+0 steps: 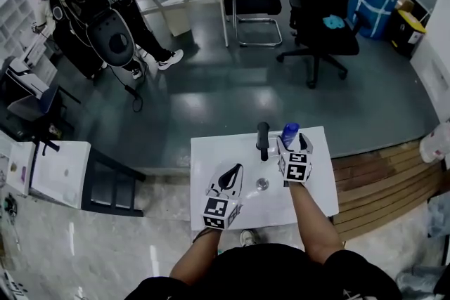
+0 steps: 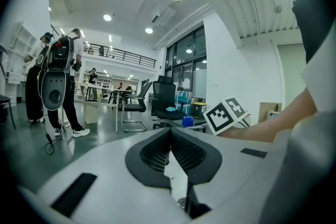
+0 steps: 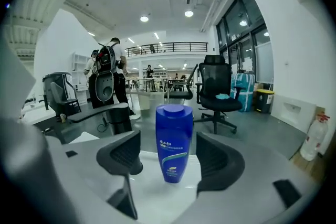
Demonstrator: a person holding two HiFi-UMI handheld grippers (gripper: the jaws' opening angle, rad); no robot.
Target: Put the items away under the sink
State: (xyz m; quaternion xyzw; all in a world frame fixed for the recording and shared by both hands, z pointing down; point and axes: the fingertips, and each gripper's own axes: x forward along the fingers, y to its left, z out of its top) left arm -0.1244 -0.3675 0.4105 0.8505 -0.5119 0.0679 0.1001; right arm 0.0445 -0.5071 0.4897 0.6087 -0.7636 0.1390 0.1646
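Standing wide apart, the jaws of the right gripper [image 3: 169, 156] flank a blue bottle [image 3: 174, 139], and neither pad touches it. The bottle stands upright between them on the white sink top [image 1: 211, 151], near its far edge. It is a flattened, deep blue plastic bottle with a broad flat cap of the same blue. Its front label carries white print above a green and white swoosh, and the print is too small to read. The left gripper [image 2: 170, 136] has its jaws pressed together with nothing between them, over the near left part of the top. Just left of the bottle in the head view stands a black tap [image 1: 263, 140], and nearer the person lies a round metal drain [image 1: 262, 184]. Beyond the top is dark grey floor with a black office chair [image 1: 320, 17]
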